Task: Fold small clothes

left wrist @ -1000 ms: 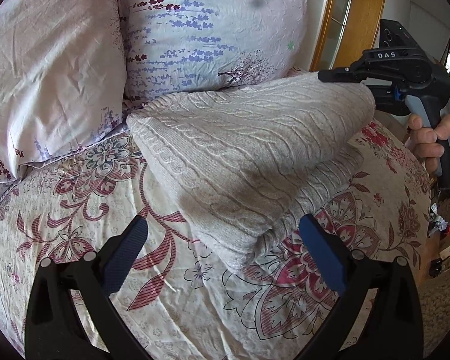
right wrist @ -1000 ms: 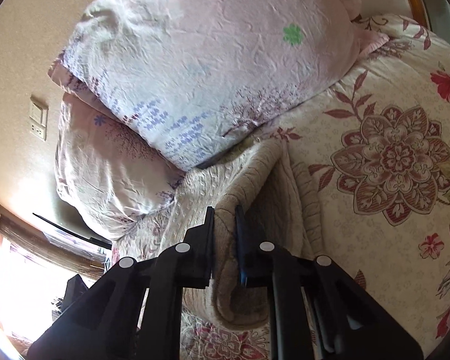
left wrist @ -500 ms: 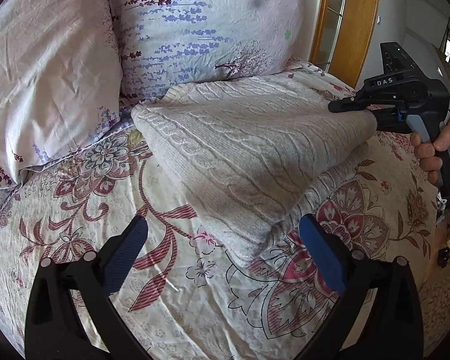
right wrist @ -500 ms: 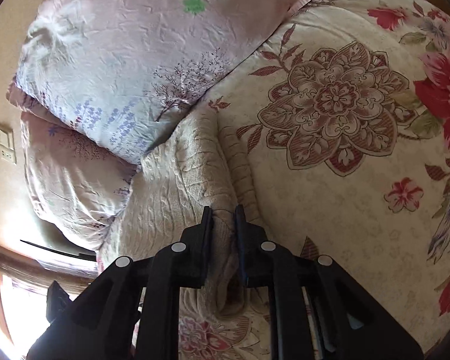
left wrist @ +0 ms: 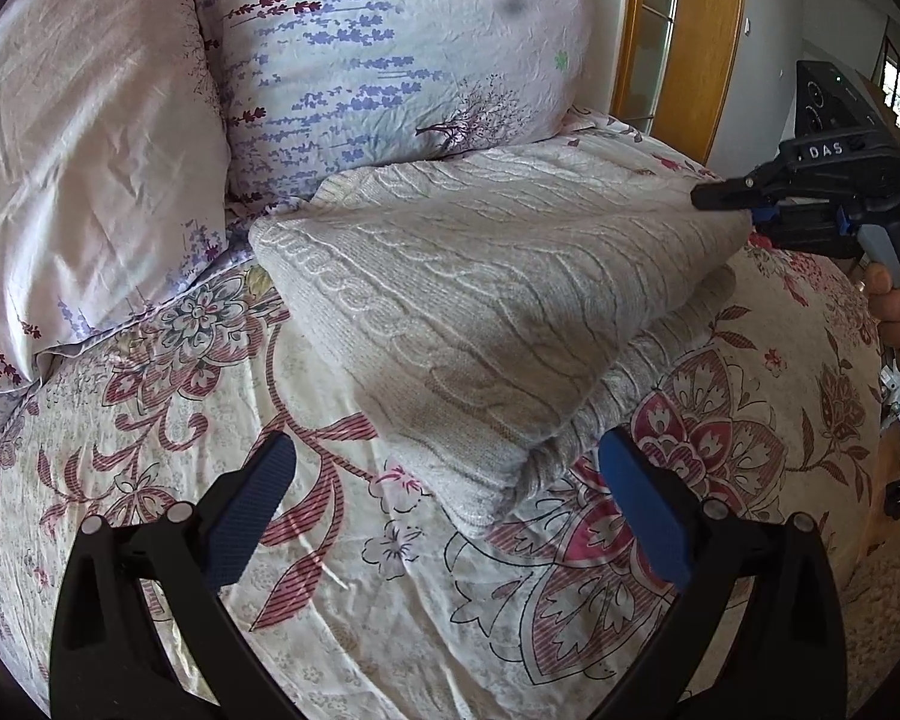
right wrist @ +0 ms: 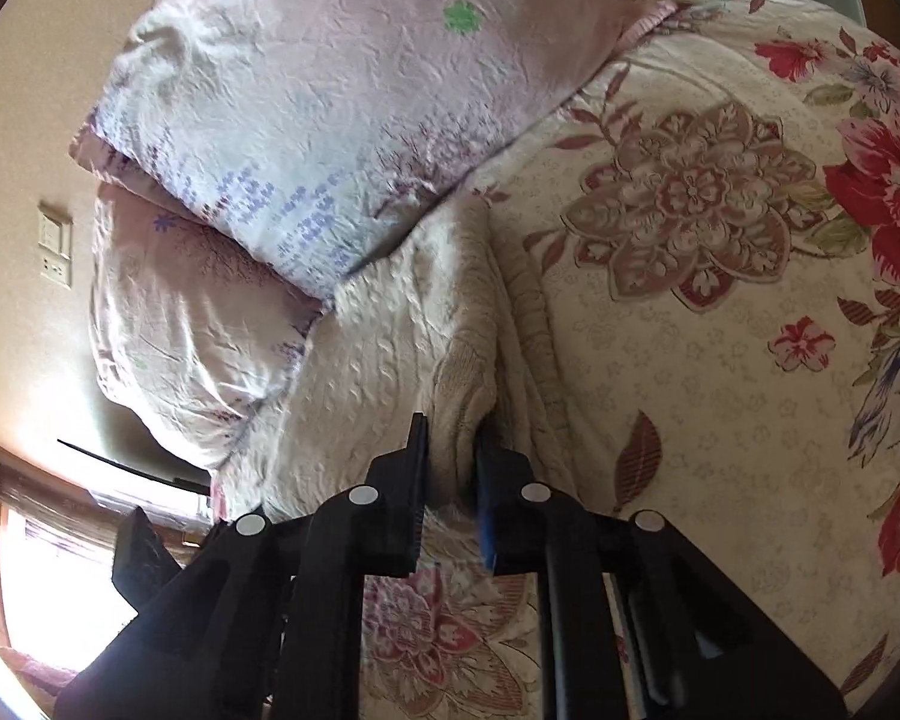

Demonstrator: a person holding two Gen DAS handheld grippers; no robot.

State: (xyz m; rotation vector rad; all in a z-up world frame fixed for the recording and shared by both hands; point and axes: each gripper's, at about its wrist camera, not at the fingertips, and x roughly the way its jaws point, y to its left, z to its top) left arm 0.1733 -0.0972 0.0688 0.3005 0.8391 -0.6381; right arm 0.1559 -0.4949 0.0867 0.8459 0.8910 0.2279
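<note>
Sweater point(left wrist: 480, 300), folded, runs lengthwise from the spread, empty left gripper point(left wrist: 444, 516) at its near corner to the right gripper point(right wrist: 450, 450), closing on its far edge.

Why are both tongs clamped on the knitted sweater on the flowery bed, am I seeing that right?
Not quite: only the right tongs pinch the cream sweater. The left wrist view shows the left tongs wide open, short of its corner, touching nothing.
</note>
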